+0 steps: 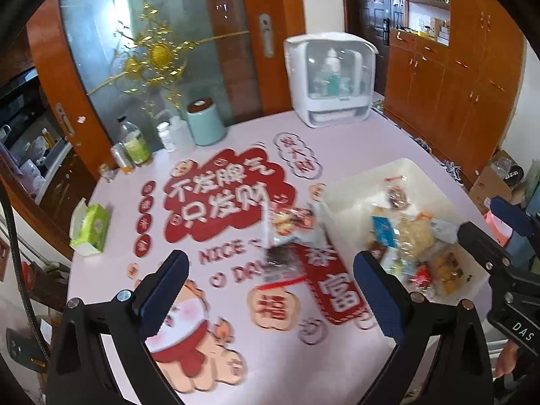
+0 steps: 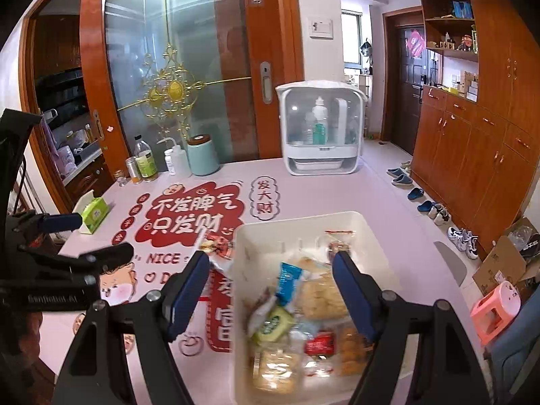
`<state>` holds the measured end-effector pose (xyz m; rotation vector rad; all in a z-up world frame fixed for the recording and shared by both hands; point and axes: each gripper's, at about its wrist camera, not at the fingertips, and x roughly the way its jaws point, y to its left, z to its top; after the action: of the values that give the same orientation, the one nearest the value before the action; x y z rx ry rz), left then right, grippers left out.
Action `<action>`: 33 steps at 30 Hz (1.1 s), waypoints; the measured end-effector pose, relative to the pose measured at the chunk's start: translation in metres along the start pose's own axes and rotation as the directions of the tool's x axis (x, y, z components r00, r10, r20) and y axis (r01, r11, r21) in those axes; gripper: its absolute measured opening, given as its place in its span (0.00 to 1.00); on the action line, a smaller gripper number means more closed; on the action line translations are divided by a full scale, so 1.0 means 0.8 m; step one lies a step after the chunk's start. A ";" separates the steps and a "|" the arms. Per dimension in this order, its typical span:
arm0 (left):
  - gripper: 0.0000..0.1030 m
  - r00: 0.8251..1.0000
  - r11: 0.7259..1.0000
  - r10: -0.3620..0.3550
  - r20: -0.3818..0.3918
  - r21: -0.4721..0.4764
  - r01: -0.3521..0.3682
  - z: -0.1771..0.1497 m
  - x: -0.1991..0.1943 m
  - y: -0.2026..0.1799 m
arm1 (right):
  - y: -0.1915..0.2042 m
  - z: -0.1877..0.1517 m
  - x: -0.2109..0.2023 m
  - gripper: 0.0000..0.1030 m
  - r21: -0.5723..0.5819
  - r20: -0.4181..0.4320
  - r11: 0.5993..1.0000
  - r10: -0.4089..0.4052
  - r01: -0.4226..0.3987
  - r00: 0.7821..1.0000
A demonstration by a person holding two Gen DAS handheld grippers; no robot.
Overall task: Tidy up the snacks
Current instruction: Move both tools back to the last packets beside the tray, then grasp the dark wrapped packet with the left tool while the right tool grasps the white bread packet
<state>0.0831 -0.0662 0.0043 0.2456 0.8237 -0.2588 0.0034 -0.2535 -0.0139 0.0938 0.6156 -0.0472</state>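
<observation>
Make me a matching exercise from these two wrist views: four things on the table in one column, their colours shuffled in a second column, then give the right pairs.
Things:
1. snack bin
2. canister
3. tissue box
4. dish cabinet

Colours:
A. green
B. white with a clear front
C. cream, open on top
D. pale teal with a brown lid

Pairs: 1-C, 2-D, 3-A, 4-B

Wooden cabinets (image 2: 472,155) (glass door (image 2: 175,77) beside)
</observation>
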 end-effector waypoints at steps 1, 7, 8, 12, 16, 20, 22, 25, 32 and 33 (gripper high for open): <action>0.95 1.000 1.000 0.009 0.005 0.006 -0.009 0.002 0.000 0.013 | 0.007 0.002 0.002 0.74 -0.001 -0.006 1.000 0.002 -0.002 1.000; 0.95 0.999 0.997 0.036 0.017 0.072 -0.037 0.018 0.015 0.075 | 0.041 0.025 0.031 0.74 0.012 -0.074 0.999 0.037 -0.036 0.997; 0.95 0.999 0.996 0.033 0.013 0.086 -0.034 0.020 0.023 0.082 | 0.045 0.031 0.040 0.74 0.009 -0.086 0.999 0.052 -0.052 0.995; 0.95 1.000 0.993 0.011 -0.028 0.116 -0.008 0.022 0.058 0.097 | 0.066 0.050 0.082 0.74 -0.108 -0.124 0.991 0.068 -0.081 0.990; 0.95 0.997 0.993 -0.022 -0.077 0.116 0.031 0.019 0.099 0.095 | 0.086 0.061 0.141 0.74 -0.274 -0.188 0.949 0.110 -0.159 0.976; 0.95 0.989 0.995 -0.049 -0.136 0.083 0.061 0.007 0.148 0.085 | 0.091 0.063 0.195 0.74 -0.383 -0.269 0.889 0.154 -0.253 0.951; 0.95 0.981 0.998 -0.052 -0.189 0.029 0.058 -0.002 0.184 0.080 | 0.094 0.061 0.224 0.74 -0.439 -0.311 0.857 0.137 -0.270 0.940; 0.95 0.965 0.996 -0.068 -0.254 -0.072 0.051 -0.020 0.228 0.071 | 0.094 0.061 0.251 0.74 -0.464 -0.343 0.832 0.146 -0.303 0.928; 0.95 0.934 0.975 -0.115 -0.339 -0.220 0.041 -0.053 0.304 0.023 | 0.088 0.050 0.286 0.74 -0.500 -0.378 0.798 0.148 -0.336 0.914; 0.95 0.933 0.972 -0.110 -0.343 -0.232 0.030 -0.056 0.311 0.018 | 0.085 0.049 0.289 0.74 -0.495 -0.383 0.799 0.152 -0.342 0.911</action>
<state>0.2192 -0.0710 -0.2091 0.0489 1.2135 -0.1884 0.2198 -0.1935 -0.1107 -0.3941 0.9244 0.4187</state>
